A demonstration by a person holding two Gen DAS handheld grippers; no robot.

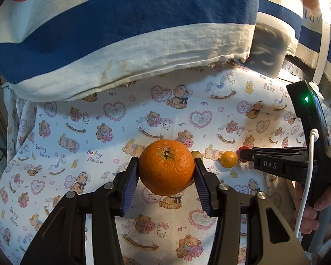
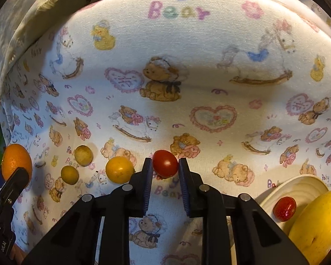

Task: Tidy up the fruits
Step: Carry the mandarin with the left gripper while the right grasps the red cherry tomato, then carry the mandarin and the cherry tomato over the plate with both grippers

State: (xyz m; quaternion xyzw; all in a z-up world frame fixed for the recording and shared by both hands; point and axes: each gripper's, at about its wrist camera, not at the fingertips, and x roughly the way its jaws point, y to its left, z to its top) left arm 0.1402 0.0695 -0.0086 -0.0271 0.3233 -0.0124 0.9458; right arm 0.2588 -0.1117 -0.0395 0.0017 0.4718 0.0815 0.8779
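Left gripper [image 1: 166, 172] and right gripper [image 2: 165, 165], both angled downward, jaws clamped on fruit.

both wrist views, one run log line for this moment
left gripper: shut on orange | right gripper: shut on red tomato | plate: strawberry, yellow fruit

Large orange [image 1: 167, 167] stem-end up, clamped between the left tool's pads, small red tomato [image 2: 165, 163] pinched in the right tool, yellow tomato [image 2: 119, 169] and two smaller yellowish fruits [image 2: 77, 162] on the cloth, strawberry [image 2: 284, 208] and yellow apple [image 2: 317, 227] on a white plate [image 2: 298, 185]
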